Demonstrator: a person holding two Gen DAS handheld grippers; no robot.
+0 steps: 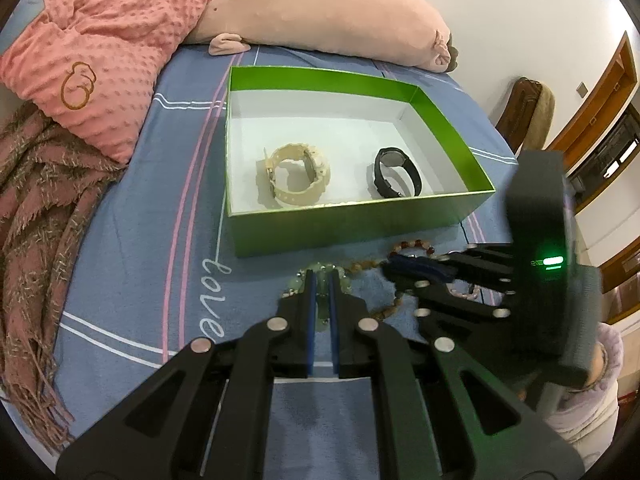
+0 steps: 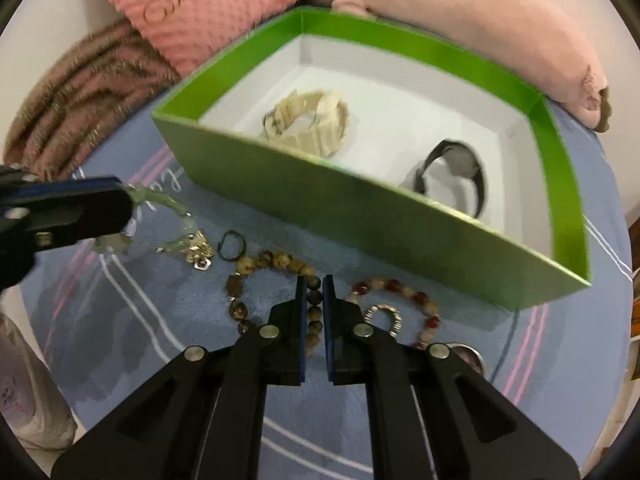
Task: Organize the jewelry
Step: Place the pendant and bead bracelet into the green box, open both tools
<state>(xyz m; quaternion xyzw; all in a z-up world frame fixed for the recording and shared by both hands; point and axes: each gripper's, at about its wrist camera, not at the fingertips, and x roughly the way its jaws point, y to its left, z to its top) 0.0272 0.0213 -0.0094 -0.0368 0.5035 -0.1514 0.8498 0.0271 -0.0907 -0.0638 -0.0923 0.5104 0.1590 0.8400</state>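
Observation:
A green box [image 1: 360,224] [image 2: 360,216] with a white inside sits on the blue bedsheet. In it lie a cream watch [image 1: 298,174] [image 2: 308,124] and a black watch [image 1: 396,174] [image 2: 456,176]. My left gripper [image 1: 320,280] [image 2: 124,204] is shut on a pale green bead bracelet [image 1: 322,267] [image 2: 168,208] in front of the box. My right gripper [image 2: 315,292] [image 1: 390,266] is shut on a brown bead bracelet [image 2: 276,260] [image 1: 362,266] lying on the sheet. A red and white bead bracelet [image 2: 400,292] [image 1: 416,245] lies just to the right of it.
A small dark ring [image 2: 231,245], a gold charm [image 2: 200,256] and a silver ring piece [image 2: 384,316] lie near the bracelets. A pink pillow [image 1: 104,60], a pink plush toy [image 1: 320,12] and a fringed scarf [image 1: 44,220] border the sheet behind and left.

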